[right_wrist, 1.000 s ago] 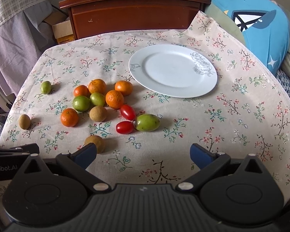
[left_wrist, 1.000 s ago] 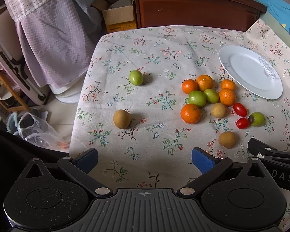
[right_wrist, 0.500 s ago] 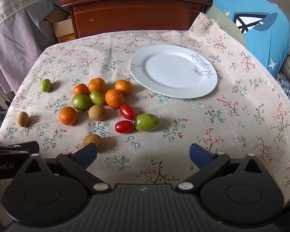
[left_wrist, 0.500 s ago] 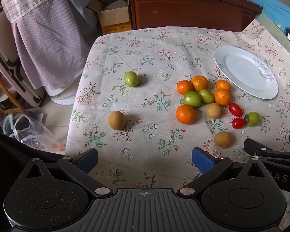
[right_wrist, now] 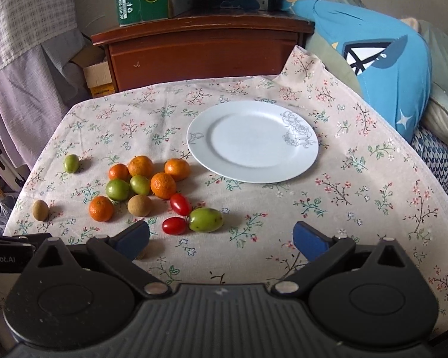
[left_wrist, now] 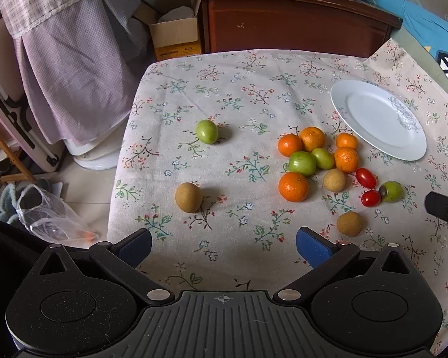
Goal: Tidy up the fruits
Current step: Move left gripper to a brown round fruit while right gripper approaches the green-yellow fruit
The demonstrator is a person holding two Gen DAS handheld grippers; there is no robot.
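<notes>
Clearly both tongs, left [left_wrist: 224, 243] and right [right_wrist: 221, 237], gape empty; round fruit like the brown one [left_wrist: 188, 197] near the bench edge could roll off if nudged.

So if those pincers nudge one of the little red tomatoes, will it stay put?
Probably not: the red tomato is smooth and oval, so it would likely roll across the flat tablecloth. Its glossy skin looks slippery and thin; a hard squeeze might split it.

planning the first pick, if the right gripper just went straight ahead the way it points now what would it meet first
Probably bare tablecloth first; farther along that line sits the white plate. The right gripper is open, the fruit lies left of its path. Depth is uncertain.
</notes>
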